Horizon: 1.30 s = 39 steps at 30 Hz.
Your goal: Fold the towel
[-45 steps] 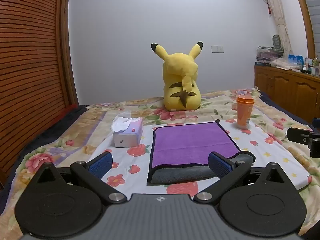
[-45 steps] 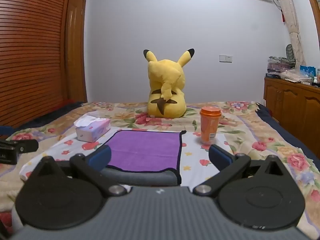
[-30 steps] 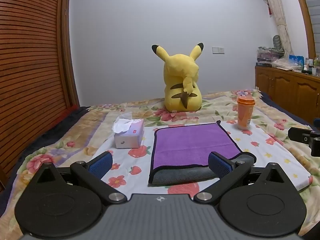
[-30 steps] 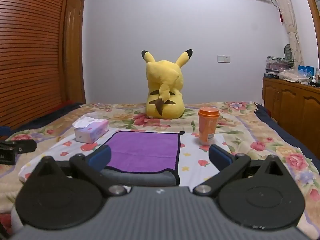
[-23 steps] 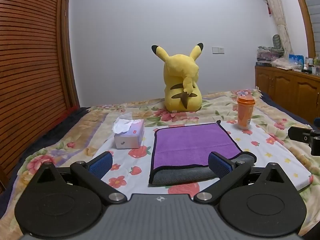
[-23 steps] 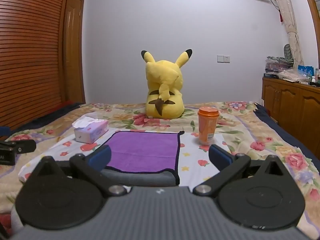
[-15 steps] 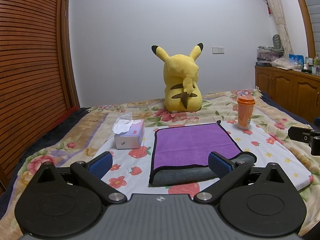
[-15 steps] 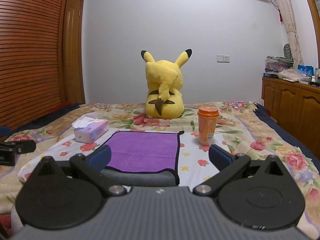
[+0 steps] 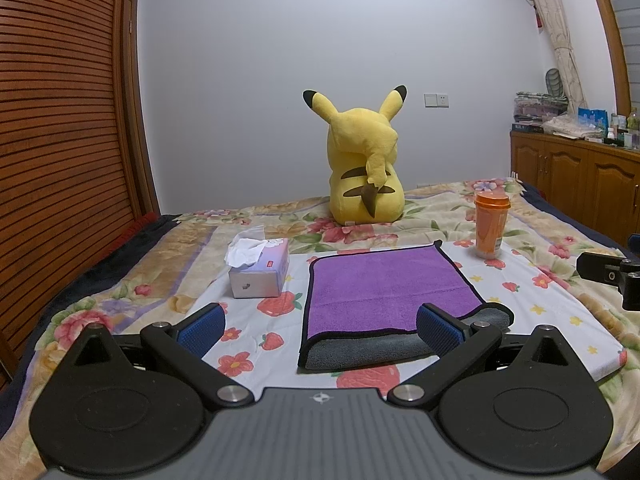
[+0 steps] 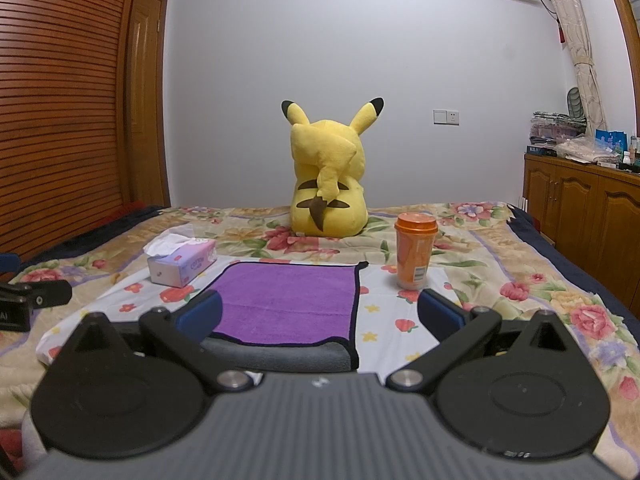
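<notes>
A purple towel [image 9: 384,284] with a black hem and grey underside lies flat and folded on the flowered bedspread; its grey fold edge faces me. It also shows in the right wrist view [image 10: 288,300]. My left gripper [image 9: 320,330] is open and empty, held just short of the towel's near edge, its right finger [image 9: 438,330] in front of the towel's near right corner. My right gripper [image 10: 318,312] is open and empty, also near the towel's near edge, its left finger [image 10: 200,316] over the near left corner.
A tissue box [image 9: 260,270] stands left of the towel. An orange cup [image 9: 490,226] with a lid stands at its far right. A yellow plush toy [image 9: 364,168] sits behind. A wooden cabinet [image 9: 580,188] stands on the right, a slatted wardrobe [image 9: 60,140] on the left.
Both grippers have drawn back and risen slightly from the towel. Both stay open. The towel has not moved.
</notes>
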Each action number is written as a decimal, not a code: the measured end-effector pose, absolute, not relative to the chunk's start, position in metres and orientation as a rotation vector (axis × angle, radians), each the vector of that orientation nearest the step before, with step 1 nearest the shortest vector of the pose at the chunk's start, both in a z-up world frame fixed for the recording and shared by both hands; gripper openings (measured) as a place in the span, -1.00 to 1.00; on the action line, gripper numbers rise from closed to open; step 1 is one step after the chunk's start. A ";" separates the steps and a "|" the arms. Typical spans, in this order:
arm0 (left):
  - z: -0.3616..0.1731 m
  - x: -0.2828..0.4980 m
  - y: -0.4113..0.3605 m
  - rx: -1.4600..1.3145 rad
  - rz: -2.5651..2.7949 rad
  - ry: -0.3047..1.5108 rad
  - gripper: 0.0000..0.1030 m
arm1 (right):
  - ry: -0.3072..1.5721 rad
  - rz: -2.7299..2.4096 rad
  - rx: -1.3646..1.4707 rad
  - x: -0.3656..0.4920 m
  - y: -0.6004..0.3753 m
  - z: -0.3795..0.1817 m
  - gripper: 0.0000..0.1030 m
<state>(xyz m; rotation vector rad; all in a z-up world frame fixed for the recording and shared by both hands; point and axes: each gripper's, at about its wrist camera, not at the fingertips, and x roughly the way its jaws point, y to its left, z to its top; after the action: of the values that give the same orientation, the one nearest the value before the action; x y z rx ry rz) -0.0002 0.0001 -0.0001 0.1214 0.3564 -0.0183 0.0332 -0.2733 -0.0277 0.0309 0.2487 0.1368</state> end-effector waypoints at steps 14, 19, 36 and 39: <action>0.000 0.000 0.000 0.123 -0.018 0.356 1.00 | 0.249 0.136 0.032 0.034 -0.271 -0.027 1.00; 0.000 0.000 0.000 0.123 -0.018 0.356 1.00 | 0.250 0.136 0.032 0.033 -0.270 -0.027 1.00; 0.000 0.000 0.000 0.125 -0.018 0.358 1.00 | 0.251 0.136 0.031 0.034 -0.268 -0.026 1.00; -0.003 -0.002 0.003 0.124 -0.019 0.372 1.00 | 0.256 0.138 0.030 0.034 -0.266 -0.027 1.00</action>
<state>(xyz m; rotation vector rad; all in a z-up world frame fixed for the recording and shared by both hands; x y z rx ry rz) -0.0018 0.0030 -0.0026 0.1245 0.3717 -0.0188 0.0339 -0.2659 -0.0267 0.0297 0.2564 0.1381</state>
